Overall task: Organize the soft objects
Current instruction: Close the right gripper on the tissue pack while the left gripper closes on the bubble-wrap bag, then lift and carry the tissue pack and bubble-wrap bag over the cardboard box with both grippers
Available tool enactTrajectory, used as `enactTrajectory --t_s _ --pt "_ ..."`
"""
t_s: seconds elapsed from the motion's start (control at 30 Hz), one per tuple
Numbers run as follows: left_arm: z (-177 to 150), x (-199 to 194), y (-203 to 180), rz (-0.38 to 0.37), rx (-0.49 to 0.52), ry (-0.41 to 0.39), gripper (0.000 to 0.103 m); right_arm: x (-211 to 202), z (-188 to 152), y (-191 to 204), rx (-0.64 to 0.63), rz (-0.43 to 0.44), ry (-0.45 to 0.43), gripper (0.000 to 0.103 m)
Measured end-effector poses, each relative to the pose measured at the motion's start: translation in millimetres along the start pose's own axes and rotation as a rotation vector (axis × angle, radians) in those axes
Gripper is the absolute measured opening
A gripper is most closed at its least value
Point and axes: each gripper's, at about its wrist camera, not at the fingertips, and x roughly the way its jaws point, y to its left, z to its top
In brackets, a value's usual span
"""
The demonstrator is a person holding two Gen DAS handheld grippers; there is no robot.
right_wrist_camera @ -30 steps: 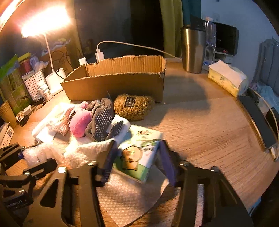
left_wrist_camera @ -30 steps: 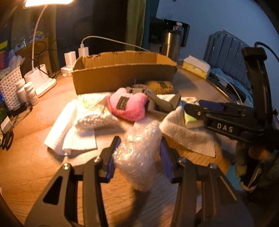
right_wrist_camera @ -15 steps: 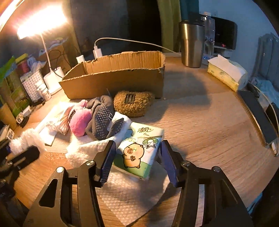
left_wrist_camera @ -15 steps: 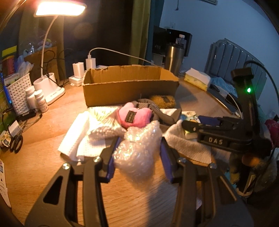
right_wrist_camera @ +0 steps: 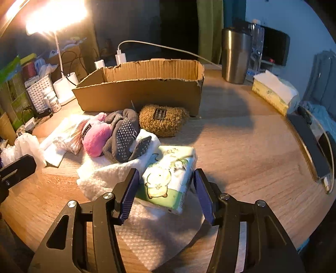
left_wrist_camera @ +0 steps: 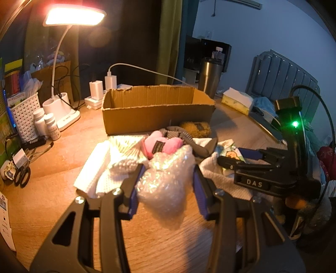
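My left gripper is shut on a crumpled wad of bubble wrap and holds it above the wooden table. My right gripper is shut on a tissue pack with a cartoon print, lifted off a white paper towel. Behind lie a pink plush, grey dotted socks, a brown fuzzy pouch and an open cardboard box. The right gripper also shows in the left wrist view.
A lit desk lamp, white basket and pill bottles stand at the left. A steel tumbler, a tissue box and a phone are at the right. White towels lie left of the plush.
Both grippers have risen and pulled back. The left carries the bubble wrap higher; the right has lifted the tissue pack off the towel.
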Motion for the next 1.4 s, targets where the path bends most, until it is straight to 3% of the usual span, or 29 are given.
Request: enactTrajectory --t_s 0.1,0.2,0.47,0.53,0.67,0.93,1.4 --pt "0.7 -0.1 -1.2 0.002 0.004 0.001 0.045 -1.0 -2.1 2.0 -0.021 0.003 0.001 0.055" --pt "2.9 -1.6 -3.7 0.008 0.012 -0.003 0.045 0.9 -3.7 1.8 -0.02 0.027 0.013 0.039" --pt "11.0 1.0 -13.1 0.016 0.033 0.001 0.045 -5.8 -1.6 -22.9 0.033 -0.012 -0.013 0.038" --pt "13.5 1.9 -15.6 0.018 0.038 0.0 0.045 -6.7 0.4 -21.7 0.02 -0.006 -0.025 0.031" --pt "20.1 1.8 -17.7 0.033 0.041 -0.009 0.045 -5.6 4.8 -20.3 0.005 0.019 -0.034 0.029" --pt "41.3 7.7 -15.5 0.045 0.038 -0.037 0.045 -33.8 34.1 -26.0 0.005 0.039 -0.142 0.029" --pt "89.4 24.3 -8.4 0.021 0.011 -0.145 0.045 -46.5 85.5 -28.6 -0.033 0.053 -0.251 0.029"
